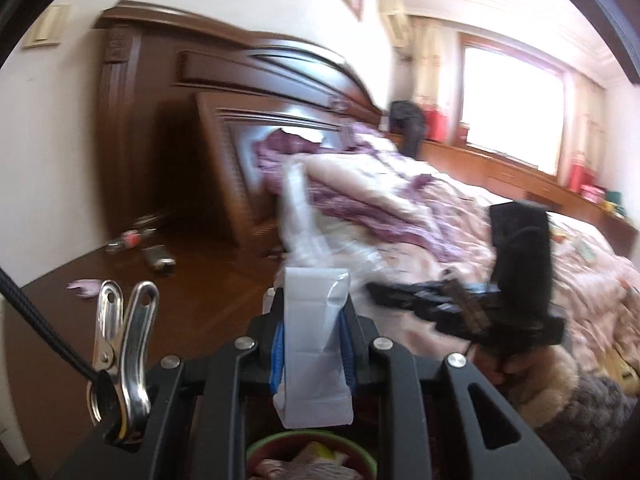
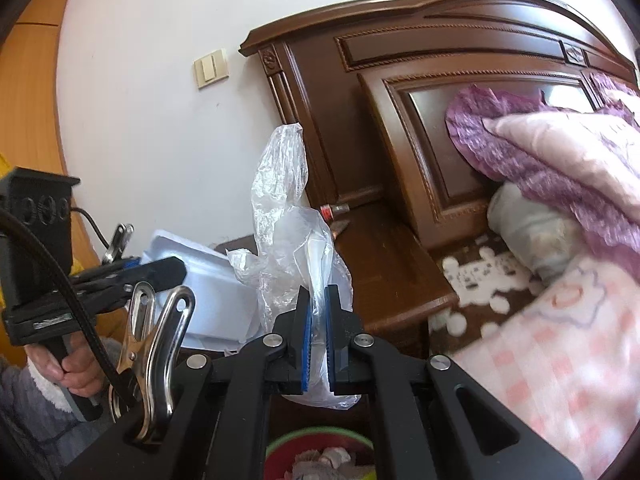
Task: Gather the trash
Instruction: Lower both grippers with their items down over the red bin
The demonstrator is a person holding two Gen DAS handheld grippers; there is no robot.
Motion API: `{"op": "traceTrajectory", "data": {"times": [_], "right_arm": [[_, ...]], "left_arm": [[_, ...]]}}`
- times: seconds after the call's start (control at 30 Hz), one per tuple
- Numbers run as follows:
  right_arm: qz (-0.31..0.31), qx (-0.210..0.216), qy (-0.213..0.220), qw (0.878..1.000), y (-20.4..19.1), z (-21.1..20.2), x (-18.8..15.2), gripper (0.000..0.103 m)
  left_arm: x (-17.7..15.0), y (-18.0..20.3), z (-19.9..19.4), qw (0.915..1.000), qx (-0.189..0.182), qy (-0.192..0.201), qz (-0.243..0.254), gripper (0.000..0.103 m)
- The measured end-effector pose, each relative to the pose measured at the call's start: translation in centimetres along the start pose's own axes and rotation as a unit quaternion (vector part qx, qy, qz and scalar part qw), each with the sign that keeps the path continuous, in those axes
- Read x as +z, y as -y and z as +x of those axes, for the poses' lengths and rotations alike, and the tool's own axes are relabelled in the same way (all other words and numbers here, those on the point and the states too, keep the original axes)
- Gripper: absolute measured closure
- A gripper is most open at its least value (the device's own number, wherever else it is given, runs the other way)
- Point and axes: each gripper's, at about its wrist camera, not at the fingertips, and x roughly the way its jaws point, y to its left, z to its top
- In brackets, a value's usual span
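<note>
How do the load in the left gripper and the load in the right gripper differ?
The left gripper holds a white foam box, stiff and opaque; the right gripper holds a clear plastic bag, thin and crumpled. The box keeps the left jaws partly apart, while the bag lets the right jaws nearly meet. Both loads are pinched between blue pads above the green bin.

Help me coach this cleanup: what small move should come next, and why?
Probably lower both tools toward the green-rimmed bin: the left tool grips a white container, the right tool pinches a clear plastic bag, and the bin sits below.
</note>
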Motion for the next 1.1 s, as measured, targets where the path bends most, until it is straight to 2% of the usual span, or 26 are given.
{"op": "traceTrajectory", "data": {"times": [0.2,0.33,0.5,0.7,1.0,1.1], "right_arm": [[0.0,-0.006,-0.039,0.999,0.2,-0.6,-3.9,0.097],[-0.005,-0.017,-0.082,0.996,0.6,0.5,-6.2,0.096],[-0.004,-0.022,-0.148,0.989,0.9,2.9,-10.0,0.096],[-0.01,-0.025,-0.234,0.972,0.6,6.1,-15.2,0.096],[-0.003,-0.031,-0.309,0.951,0.6,9.4,-20.3,0.096],[0.002,-0.036,-0.338,0.94,0.8,11.5,-22.5,0.096]], "left_arm": [[-2.3,2.0,2.5,0.9971,-0.036,-0.066,-0.006,0.078],[-4.2,2.0,5.0,0.9922,-0.033,-0.117,-0.027,0.077],[-8.1,0.8,7.7,0.9832,-0.019,-0.177,-0.04,0.077],[-13.1,-0.5,10.3,0.9667,-0.013,-0.246,-0.068,0.077],[-19.2,-2.8,13.1,0.9427,0.005,-0.319,-0.098,0.078],[-22.2,-3.9,14.6,0.9302,0.03,-0.35,-0.108,0.078]]}}
